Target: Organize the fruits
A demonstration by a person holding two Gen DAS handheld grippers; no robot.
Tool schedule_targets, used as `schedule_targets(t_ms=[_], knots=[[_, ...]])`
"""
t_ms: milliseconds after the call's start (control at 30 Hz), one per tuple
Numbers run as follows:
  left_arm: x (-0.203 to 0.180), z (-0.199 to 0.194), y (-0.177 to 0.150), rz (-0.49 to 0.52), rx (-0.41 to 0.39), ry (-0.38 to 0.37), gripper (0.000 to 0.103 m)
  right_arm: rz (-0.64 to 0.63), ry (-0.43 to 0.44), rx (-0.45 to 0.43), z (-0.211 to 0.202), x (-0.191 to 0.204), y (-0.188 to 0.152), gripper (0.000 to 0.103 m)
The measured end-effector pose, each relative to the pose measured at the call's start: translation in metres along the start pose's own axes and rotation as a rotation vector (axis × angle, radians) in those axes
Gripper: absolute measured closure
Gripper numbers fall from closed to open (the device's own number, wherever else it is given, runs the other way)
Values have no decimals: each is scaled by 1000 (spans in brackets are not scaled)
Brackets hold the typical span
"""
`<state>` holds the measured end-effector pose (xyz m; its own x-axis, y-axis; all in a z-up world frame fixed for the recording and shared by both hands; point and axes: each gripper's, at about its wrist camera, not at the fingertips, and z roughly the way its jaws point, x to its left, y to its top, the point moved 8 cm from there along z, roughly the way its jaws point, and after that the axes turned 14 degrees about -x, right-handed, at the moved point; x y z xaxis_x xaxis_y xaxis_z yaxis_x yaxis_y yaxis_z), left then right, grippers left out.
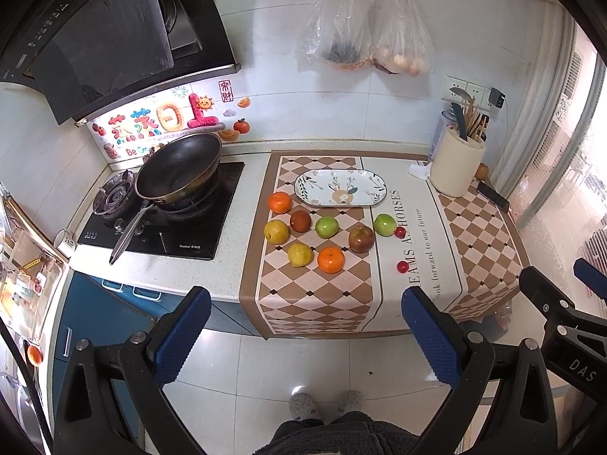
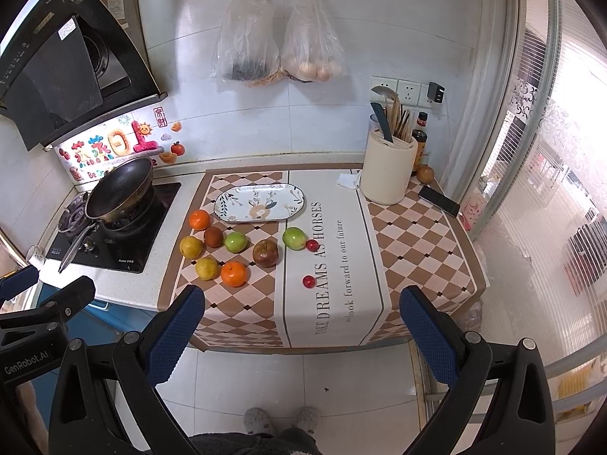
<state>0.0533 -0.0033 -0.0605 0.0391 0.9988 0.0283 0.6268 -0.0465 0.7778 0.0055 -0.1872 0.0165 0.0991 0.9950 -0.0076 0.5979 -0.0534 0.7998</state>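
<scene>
Several fruits lie loose on the checkered cloth [image 1: 315, 303] in front of an empty oval flowered plate [image 1: 340, 187], also in the right wrist view [image 2: 259, 203]: two oranges [image 1: 331, 259] [image 1: 280, 202], two yellow pears [image 1: 299, 254], two green apples [image 1: 326, 226] [image 1: 385, 224], a dark red apple [image 1: 361, 238], a brown fruit [image 1: 300, 221] and two small red fruits [image 1: 402, 266] [image 2: 309, 281]. My left gripper [image 1: 307, 337] is open and empty, held back from the counter's front edge. My right gripper [image 2: 301, 335] is open and empty, to its right.
A black wok [image 1: 178, 168] sits on the gas hob at the left. A cream utensil holder [image 2: 387, 172], a bottle [image 2: 419, 144], a phone [image 2: 439, 201] and a tissue [image 2: 348, 181] stand at the back right. Two plastic bags [image 2: 280, 41] hang on the wall.
</scene>
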Motion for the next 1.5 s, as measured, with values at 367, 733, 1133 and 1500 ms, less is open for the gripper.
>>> schedule_targets(t_ms=[367, 733, 1133, 1500], knots=[[2, 4, 1, 2, -2, 1, 0, 6, 4, -4, 7, 7, 11, 0], [2, 4, 1, 2, -4, 2, 0, 6, 4, -7, 6, 6, 10, 0], [2, 4, 1, 2, -6, 3, 0, 7, 4, -10, 4, 4, 8, 0], [2, 6, 9, 3, -9, 3, 0, 8, 4, -14, 3, 4, 13, 0]])
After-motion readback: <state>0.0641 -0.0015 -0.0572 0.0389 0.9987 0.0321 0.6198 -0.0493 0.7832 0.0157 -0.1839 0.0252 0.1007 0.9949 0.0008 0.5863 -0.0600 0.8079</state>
